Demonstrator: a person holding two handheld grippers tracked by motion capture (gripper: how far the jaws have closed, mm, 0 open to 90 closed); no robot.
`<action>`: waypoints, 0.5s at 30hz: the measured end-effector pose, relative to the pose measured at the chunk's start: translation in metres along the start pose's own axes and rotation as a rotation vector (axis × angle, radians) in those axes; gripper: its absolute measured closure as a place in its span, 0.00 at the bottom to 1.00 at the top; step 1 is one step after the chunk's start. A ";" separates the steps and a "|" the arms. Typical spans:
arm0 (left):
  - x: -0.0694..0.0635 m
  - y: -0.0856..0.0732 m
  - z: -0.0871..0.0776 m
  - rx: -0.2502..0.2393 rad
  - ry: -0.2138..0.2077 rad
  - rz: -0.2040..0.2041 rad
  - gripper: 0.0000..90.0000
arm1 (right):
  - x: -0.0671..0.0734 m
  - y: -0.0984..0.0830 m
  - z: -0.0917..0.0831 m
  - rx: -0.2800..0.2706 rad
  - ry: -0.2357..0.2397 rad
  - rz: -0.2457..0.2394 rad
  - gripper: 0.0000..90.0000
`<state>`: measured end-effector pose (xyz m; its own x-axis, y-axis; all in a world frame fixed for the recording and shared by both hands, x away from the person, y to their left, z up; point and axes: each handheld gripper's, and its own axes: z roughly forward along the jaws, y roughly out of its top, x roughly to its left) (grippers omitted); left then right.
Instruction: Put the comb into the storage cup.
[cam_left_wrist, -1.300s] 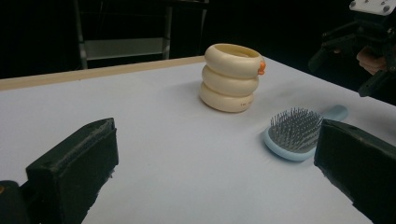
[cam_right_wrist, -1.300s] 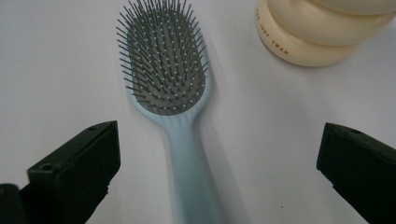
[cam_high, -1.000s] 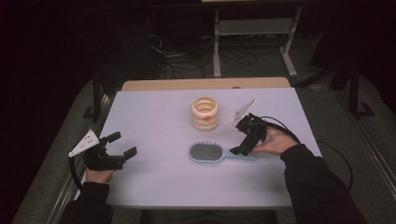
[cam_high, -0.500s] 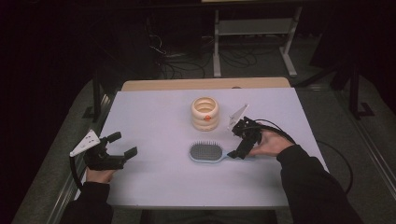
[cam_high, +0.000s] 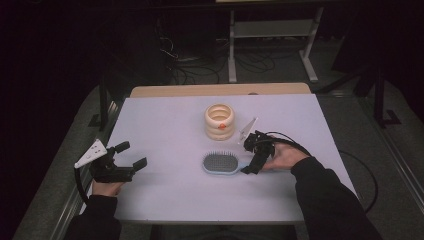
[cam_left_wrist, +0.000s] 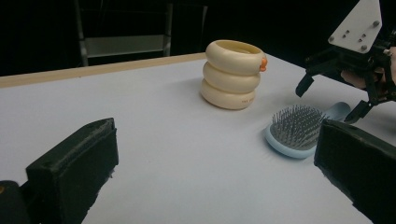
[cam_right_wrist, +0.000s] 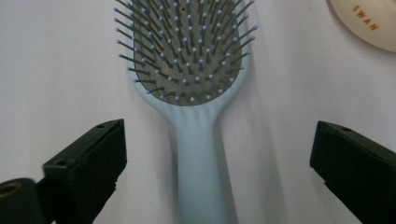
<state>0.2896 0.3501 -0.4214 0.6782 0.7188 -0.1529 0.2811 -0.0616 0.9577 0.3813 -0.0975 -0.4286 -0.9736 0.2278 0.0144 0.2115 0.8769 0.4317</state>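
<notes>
While the light-blue hairbrush (cam_right_wrist: 196, 116) lies flat on the pale table (cam_high: 165, 120) with its bristles up, its handle runs straight down the gap between the two black jaws of the right gripper (cam_right_wrist: 217, 163), and neither jaw touches it; there is bare tabletop on both sides of the handle. The jaws have just been closing a little, yet they stand wide apart, with the handle between them and not gripped. From above, the right gripper (cam_high: 254, 157) hangs over the handle end of the brush, the brush head (cam_high: 220, 163) pointing away from it toward the middle of the table. Just past the brush head, off to one side of the right jaw, stands a cream stack of rings (cam_high: 219, 121) with a small orange spot on its side, and printed lettering shows on its base in the right gripper view. Well apart from all this, the left gripper (cam_high: 131, 156) is held at the table's near left edge, its jaws spread wide with nothing between them, aimed across the table toward the ring stack and the brush.
</notes>
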 end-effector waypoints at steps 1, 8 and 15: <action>0.000 0.000 0.000 0.000 0.000 0.000 0.00 | 0.000 0.000 0.001 0.002 0.003 -0.003 0.07; 0.000 0.000 -0.001 0.000 -0.001 -0.001 0.00 | 0.000 0.001 0.004 0.019 0.024 -0.016 0.17; 0.000 0.000 -0.001 -0.003 -0.002 0.002 0.00 | 0.001 0.002 0.011 0.052 0.045 -0.031 0.32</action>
<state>0.2886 0.3504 -0.4210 0.6799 0.7176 -0.1514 0.2780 -0.0611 0.9586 0.3815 -0.0906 -0.4373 -0.9824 0.1818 0.0427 0.1840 0.9041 0.3856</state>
